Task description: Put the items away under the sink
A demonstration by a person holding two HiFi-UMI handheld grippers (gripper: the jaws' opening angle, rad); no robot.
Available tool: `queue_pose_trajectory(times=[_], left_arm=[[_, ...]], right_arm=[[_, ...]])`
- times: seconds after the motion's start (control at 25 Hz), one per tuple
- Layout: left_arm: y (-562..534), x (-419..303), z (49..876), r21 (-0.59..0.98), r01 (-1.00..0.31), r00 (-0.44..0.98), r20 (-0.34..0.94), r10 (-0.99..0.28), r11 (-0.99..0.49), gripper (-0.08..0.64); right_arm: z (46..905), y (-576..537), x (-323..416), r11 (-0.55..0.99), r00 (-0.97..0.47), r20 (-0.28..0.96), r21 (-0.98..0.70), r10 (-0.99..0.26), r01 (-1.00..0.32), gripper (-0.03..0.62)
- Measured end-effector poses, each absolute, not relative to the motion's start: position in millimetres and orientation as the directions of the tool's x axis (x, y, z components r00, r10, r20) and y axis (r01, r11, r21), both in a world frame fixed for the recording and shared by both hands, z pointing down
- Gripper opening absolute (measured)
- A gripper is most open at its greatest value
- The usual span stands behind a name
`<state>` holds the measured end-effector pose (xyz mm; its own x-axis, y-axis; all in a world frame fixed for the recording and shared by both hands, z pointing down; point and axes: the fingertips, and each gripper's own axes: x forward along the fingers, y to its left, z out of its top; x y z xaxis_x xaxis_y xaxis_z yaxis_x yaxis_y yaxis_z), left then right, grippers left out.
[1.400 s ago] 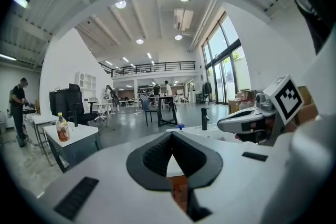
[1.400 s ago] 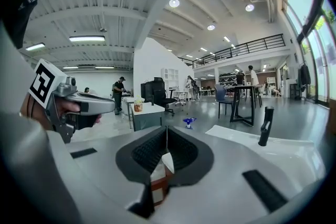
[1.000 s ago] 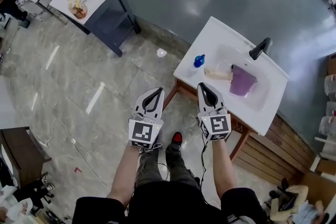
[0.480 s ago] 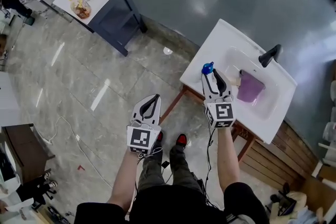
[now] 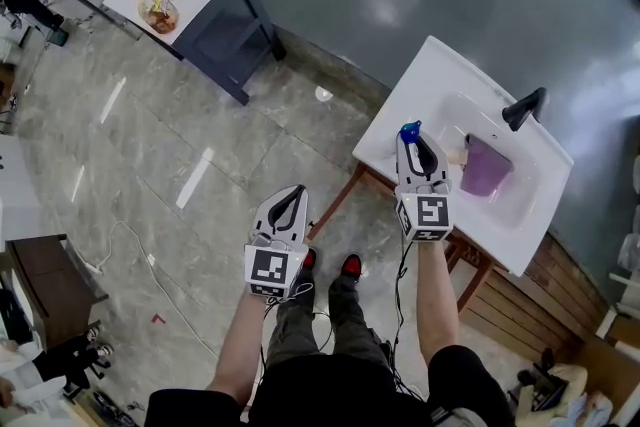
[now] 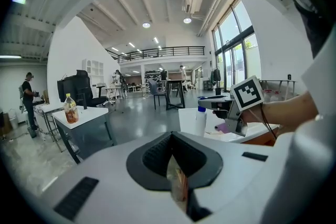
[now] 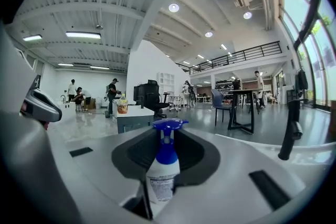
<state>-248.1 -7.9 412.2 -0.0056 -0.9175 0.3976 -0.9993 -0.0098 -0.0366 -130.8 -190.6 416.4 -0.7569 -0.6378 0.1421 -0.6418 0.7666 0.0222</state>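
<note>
Spray bottle (image 7: 164,176), white with a blue trigger head, upright on the white sink tabletop (image 5: 400,95) between the jaws of the right gripper (image 5: 414,145). The jaws have just been closing and clasp the bottle's body. Beyond this gripper and to its right, a purple cup (image 5: 487,167) sits in the basin near the black faucet (image 5: 525,107). Left gripper (image 5: 291,197) hangs over the floor, well apart from the sink, jaws together and empty.

Right tool (image 7: 164,153) jaws (just closing) grip spray bottle (image 7: 163,178).
</note>
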Motion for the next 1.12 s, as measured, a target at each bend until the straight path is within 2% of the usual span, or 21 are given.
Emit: queue_pose_trajectory(times=[0.52,1.12], left_arm=[[3.7,-263.8,374.3,-0.048,-0.996,0.05,0.343,-0.938,-0.07,0.006],[5.8,-242.9,305.3,-0.059,-0.945,0.306,0.195,-0.932,-0.322,0.006]], right_arm=[[373.8,-166.9,-113.3,0.724,-0.716,0.123,0.04,-0.688,-0.689,0.094],[277.3,-81.0,-51.9,0.538,-0.537,0.025,0.057,-0.843,-0.841,0.094]])
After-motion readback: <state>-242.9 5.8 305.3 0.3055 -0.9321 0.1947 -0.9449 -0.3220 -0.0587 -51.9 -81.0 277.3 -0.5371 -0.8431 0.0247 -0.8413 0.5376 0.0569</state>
